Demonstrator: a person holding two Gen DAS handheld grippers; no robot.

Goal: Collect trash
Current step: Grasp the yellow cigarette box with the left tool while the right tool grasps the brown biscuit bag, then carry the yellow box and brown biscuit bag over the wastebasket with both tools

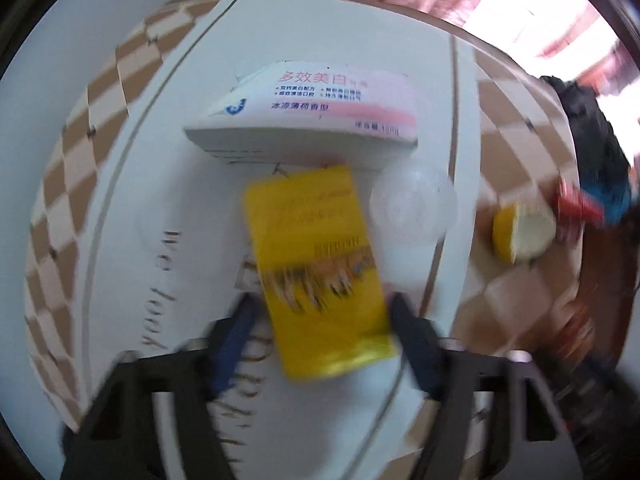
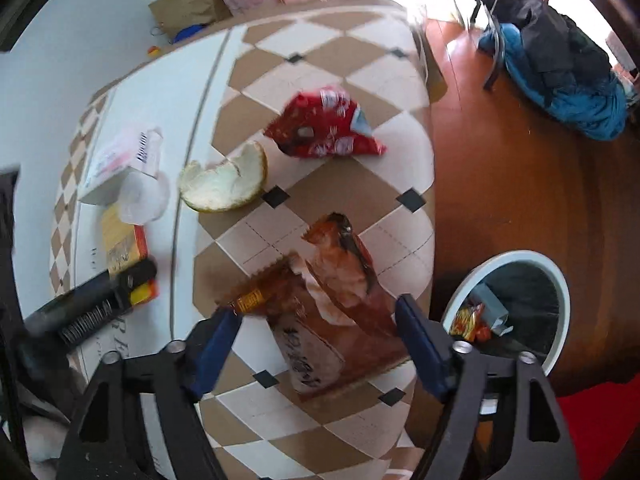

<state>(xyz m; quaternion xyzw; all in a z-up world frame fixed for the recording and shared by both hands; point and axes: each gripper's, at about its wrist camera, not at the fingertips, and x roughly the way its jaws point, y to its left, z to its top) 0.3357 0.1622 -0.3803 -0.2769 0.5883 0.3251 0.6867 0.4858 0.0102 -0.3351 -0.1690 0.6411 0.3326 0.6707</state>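
Two grippers are in my views, each over a desk covered in a brown-and-cream diamond cloth with a white mat on part of it.

Through the left wrist camera, my left gripper [image 1: 320,320] has its blue-padded fingers [image 1: 234,340] spread wide on either side of a yellow packet [image 1: 320,272]. The packet is blurred, and I cannot tell whether the pads touch it. Just beyond the packet lies a white and pink toothpaste box [image 1: 312,120], and to the packet's right sits a small clear plastic cup [image 1: 412,208]. Further right, off the mat, I see a piece of citrus peel [image 1: 524,232] with a red wrapper [image 1: 576,208] past it.

Through the right wrist camera, my right gripper [image 2: 320,320] is also wide open, its fingers either side of a brown snack bag [image 2: 328,320] lying crumpled on the cloth. Nothing is clamped. Beyond the bag, the citrus peel [image 2: 224,184] lies to the left and the red wrapper [image 2: 324,128] further back.

Only this right view shows a white-rimmed trash bin [image 2: 516,308] on the wooden floor beside the desk, already holding some wrappers. It also shows the other gripper [image 2: 136,280] from the side, at the near end of the yellow packet [image 2: 120,240], and dark and blue clothing [image 2: 560,72] heaped far off.
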